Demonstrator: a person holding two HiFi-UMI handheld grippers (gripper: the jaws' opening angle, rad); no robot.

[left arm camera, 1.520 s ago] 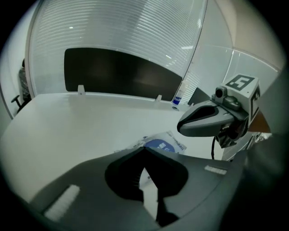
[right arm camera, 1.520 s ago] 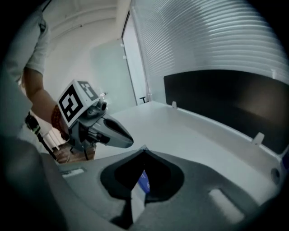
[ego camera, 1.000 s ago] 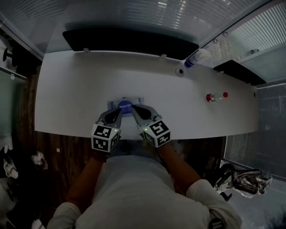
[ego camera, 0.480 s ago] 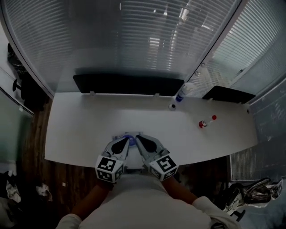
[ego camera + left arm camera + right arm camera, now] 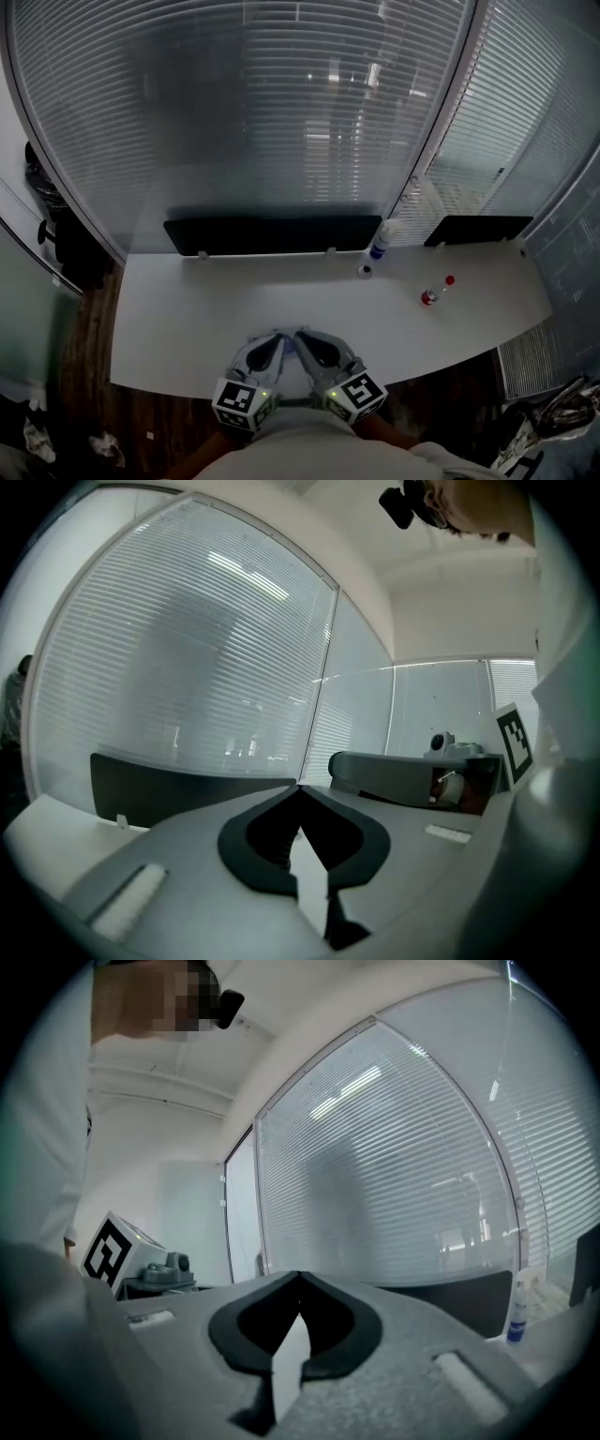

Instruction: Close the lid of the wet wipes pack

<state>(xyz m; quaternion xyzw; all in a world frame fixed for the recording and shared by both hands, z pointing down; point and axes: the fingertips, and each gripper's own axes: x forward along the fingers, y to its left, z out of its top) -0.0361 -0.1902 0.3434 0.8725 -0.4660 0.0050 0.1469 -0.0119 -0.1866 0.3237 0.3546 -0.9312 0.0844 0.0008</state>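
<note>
Left jaws: in the left gripper view the left gripper [image 5: 298, 789] has its two tips brought together at the front; only the hollow behind them stays open; nothing is held in it
Right jaws: in the right gripper view the right gripper [image 5: 298, 1279] is the same, tips meeting, hollow bare, no hold on anything
Grippers on the table: in the head view the left gripper [image 5: 280, 338] and right gripper [image 5: 302, 336] lie side by side over the near edge of the white table [image 5: 187, 309]; their tips angle toward each other and nearly touch; the marker cubes hang just off that edge
Wet wipes pack: only a small bluish sliver of the wet wipes pack [image 5: 290, 348] shows between the two grippers at the table's near edge; the rest is covered; whether its lid is down cannot be told
Far edge of the table: a long black panel [image 5: 272, 234] stands along it
Far right of the table: a spray bottle [image 5: 380, 246] stands upright, with a small white cap [image 5: 364, 272] just beside it; a small red-topped bottle [image 5: 431, 297] sits nearer the right end, well apart from the grippers
Beyond the table: glass walls with closed blinds [image 5: 281, 112]
</note>
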